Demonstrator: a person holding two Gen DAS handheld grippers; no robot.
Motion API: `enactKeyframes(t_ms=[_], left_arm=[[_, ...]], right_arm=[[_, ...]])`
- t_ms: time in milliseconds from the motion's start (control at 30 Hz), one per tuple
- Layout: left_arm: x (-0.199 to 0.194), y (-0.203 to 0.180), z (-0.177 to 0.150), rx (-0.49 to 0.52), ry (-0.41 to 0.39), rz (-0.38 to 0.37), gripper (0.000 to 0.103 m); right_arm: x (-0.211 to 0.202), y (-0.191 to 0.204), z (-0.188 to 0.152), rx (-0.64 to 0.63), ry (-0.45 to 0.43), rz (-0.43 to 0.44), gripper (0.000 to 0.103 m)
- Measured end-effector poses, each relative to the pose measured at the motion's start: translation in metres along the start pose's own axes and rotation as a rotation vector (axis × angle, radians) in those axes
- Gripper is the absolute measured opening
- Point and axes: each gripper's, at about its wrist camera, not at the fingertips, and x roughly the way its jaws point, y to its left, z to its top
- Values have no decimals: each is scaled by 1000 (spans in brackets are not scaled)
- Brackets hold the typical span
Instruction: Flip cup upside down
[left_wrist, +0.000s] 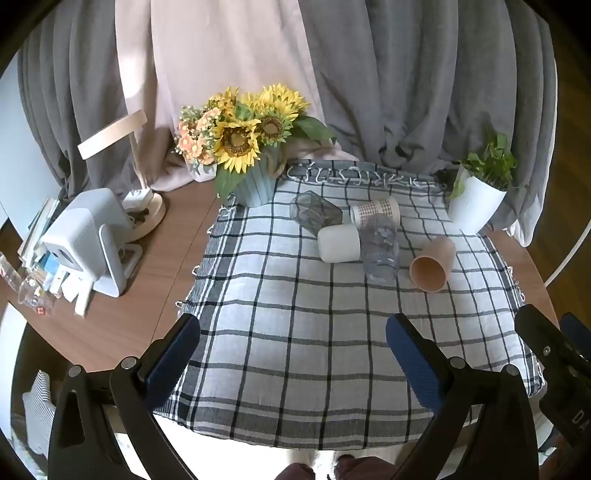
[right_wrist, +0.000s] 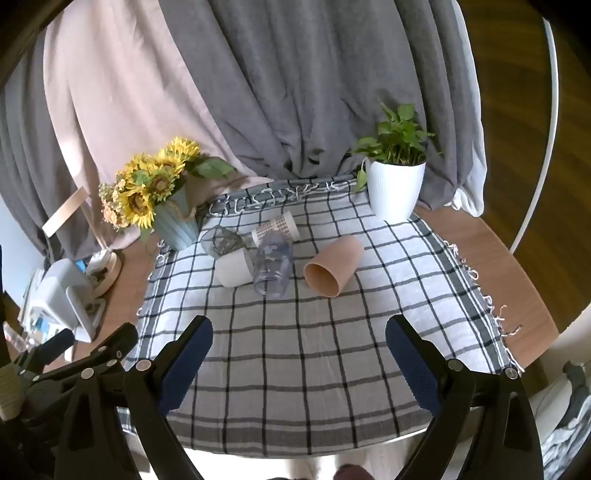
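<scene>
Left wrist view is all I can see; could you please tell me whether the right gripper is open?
Observer: Yes, the right gripper is wide open, with nothing between its fingers.
Operator: Thank you. What lies ahead of it?
Observer: The peach cup, just right of centre, on its side on the checked cloth, mouth towards that gripper.
Operator: And the cloth's near right corner, which that gripper hides from me?
Observer: It lies flat, with bare wooden table beyond its fringe.
</scene>
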Motion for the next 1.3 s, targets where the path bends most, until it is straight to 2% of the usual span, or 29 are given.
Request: enactKeyframes(t_ms=[1300], left_arm=[[0, -1, 1, 0, 1, -2, 103]], right_arm=[[4, 1, -1, -3, -2, -4, 95]])
